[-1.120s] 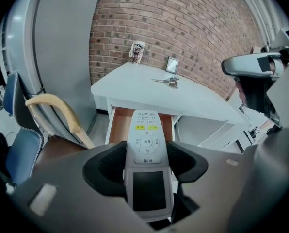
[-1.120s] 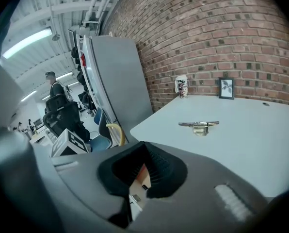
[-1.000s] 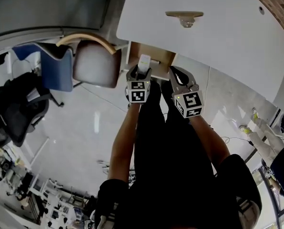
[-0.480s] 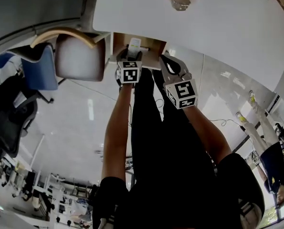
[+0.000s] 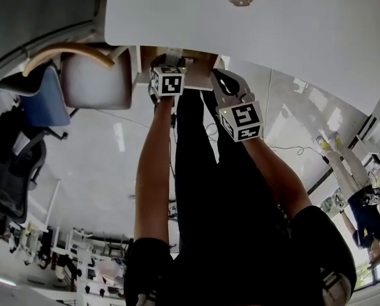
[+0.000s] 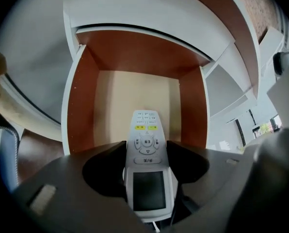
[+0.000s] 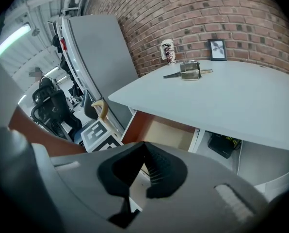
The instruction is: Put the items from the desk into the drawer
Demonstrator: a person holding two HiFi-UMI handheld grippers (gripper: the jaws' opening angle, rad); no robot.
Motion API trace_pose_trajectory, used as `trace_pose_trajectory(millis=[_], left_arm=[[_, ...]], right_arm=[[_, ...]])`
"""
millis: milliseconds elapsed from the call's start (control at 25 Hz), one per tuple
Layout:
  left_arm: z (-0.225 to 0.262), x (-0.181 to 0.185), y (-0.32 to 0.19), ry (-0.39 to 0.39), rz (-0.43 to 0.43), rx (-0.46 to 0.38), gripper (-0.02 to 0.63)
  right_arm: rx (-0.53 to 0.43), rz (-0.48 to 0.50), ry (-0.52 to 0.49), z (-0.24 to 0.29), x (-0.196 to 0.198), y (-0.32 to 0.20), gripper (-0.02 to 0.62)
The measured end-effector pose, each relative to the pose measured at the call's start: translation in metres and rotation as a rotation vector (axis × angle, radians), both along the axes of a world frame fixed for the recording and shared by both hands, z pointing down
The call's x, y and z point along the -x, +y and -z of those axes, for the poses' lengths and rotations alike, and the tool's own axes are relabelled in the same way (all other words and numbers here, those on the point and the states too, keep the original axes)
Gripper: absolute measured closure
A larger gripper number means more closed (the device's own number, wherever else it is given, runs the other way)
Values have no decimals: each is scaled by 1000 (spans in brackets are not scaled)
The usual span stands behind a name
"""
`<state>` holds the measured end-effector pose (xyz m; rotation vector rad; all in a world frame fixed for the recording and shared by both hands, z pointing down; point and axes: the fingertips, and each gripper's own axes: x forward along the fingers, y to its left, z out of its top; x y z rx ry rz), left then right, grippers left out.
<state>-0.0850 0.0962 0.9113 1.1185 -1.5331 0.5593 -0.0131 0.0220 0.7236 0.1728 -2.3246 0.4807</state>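
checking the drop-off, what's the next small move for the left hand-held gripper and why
Probably lower it into the drawer before letting go: the left hand-held gripper is shut on the remote, whose tip hangs over the open drawer's bare floor and does not seem to rest on it yet.

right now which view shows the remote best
The left gripper view: the remote is gripped in the left gripper, buttons and screen facing the camera, with the drawer beyond. The head view shows only its white tip past the gripper. The right gripper view misses it.
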Motion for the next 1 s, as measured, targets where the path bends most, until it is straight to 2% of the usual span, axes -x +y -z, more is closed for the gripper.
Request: trace_pose_trajectory(millis=[240,520,760,1000], left_arm=[[-27,-4,9,31,-18,48,329],[-45,7,17,25,-44,78,328],[-58,7,24,42,-27,106,328],[-64,5,25,19,-42,133,327]], right_arm=[[14,-17,24,-16,1,-4,592],[23,-27,49,-28,-2,-9,592],[30,-27,71,-32,-10,-10,592],[30,-36,80,-34,-19,-13,592]])
